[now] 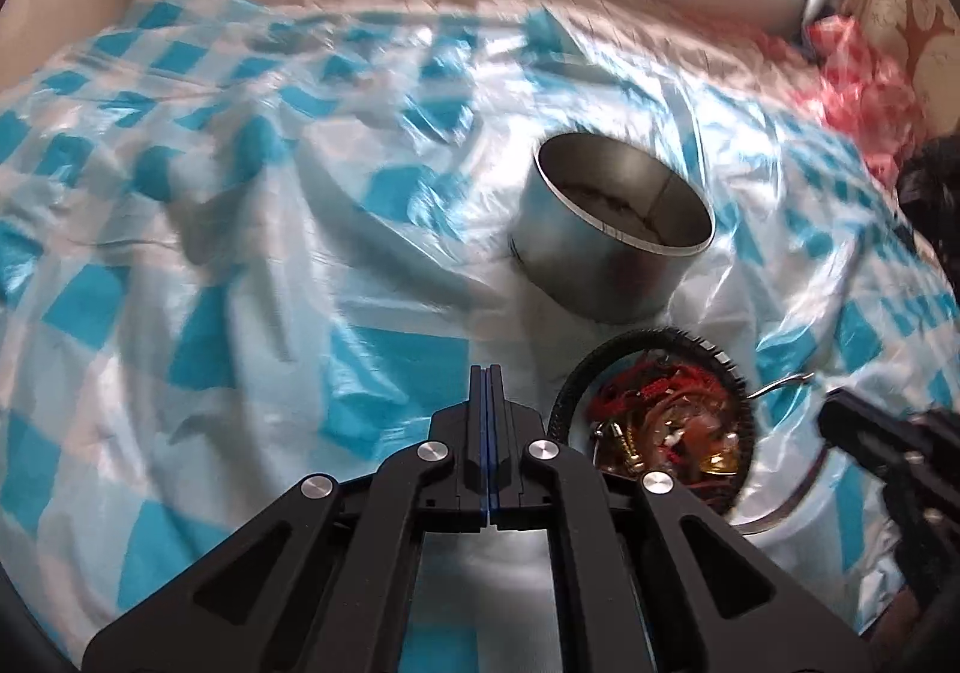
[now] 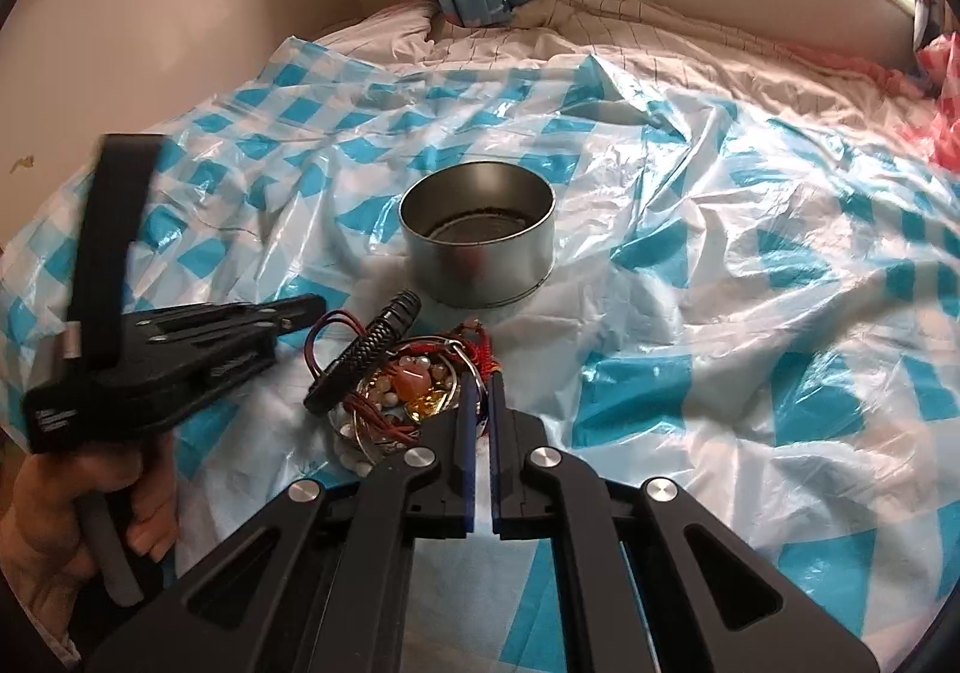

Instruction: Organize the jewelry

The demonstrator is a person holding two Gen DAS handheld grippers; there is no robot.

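jewelry pile (image 2: 396, 397) lies just before the round tin (image 2: 478, 232) — right gripper (image 2: 480, 379) pinches its silver ring (image 2: 465, 373); left gripper (image 1: 486, 373) pressed together, empty.

A bed (image 2: 690, 55) with a pale striped sheet carries a crinkled blue-and-white checked plastic sheet (image 2: 720, 277). On the plastic stand 1 round metal tin (image 2: 480, 259), open at the top, and just in front of it a heap of jewelry (image 2: 402, 391) with a black braided bracelet (image 2: 360, 361).
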